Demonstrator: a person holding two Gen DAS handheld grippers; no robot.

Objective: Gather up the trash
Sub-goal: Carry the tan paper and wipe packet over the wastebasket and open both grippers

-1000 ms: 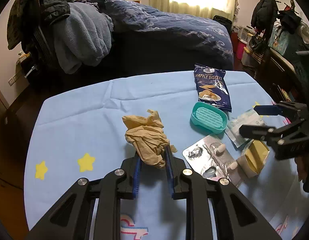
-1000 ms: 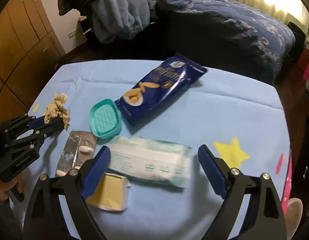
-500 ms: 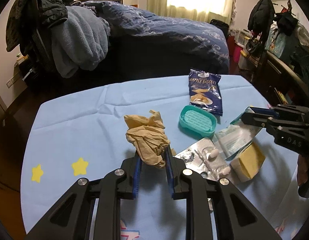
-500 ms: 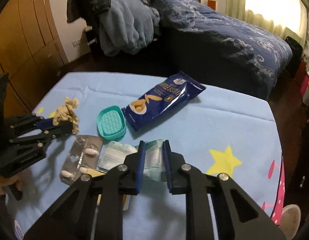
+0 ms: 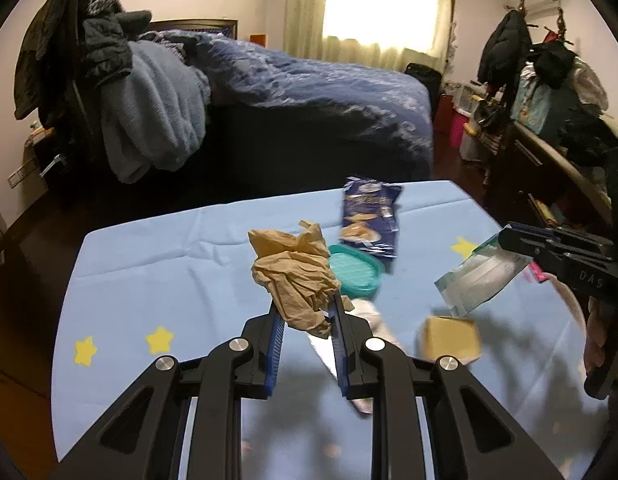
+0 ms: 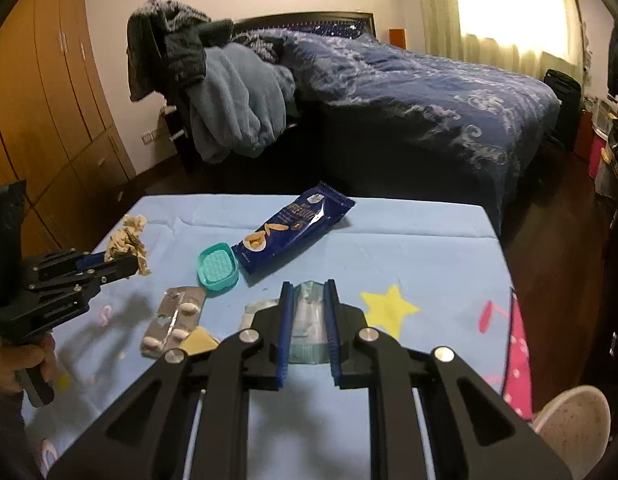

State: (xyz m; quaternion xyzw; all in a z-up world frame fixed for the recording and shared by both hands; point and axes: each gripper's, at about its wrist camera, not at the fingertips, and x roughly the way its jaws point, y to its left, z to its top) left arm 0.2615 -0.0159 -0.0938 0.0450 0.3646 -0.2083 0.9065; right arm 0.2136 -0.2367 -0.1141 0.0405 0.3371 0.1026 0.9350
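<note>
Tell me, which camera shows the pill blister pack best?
The right wrist view: the blister pack lies flat in plain sight, white pills visible. In the left wrist view, that gripper's fingers hide most of it and the rest is blurred.

right gripper (image 6: 307, 322) just clamped shut on the clear wrapper (image 5: 479, 280) and picked it up off the table (image 6: 409, 248); left gripper (image 5: 305, 322) lifted its crumpled paper (image 5: 297, 276) too.

Crumpled tan paper wad (image 5: 297, 276) pinched and raised above the blue tabletop (image 5: 157, 264), clear plastic wrapper (image 5: 479, 278) clamped and lifted right of the teal dish (image 5: 359, 274), foil blister pack (image 6: 173, 320) and yellow wrapper (image 5: 449, 338) lying flat near the dish
</note>
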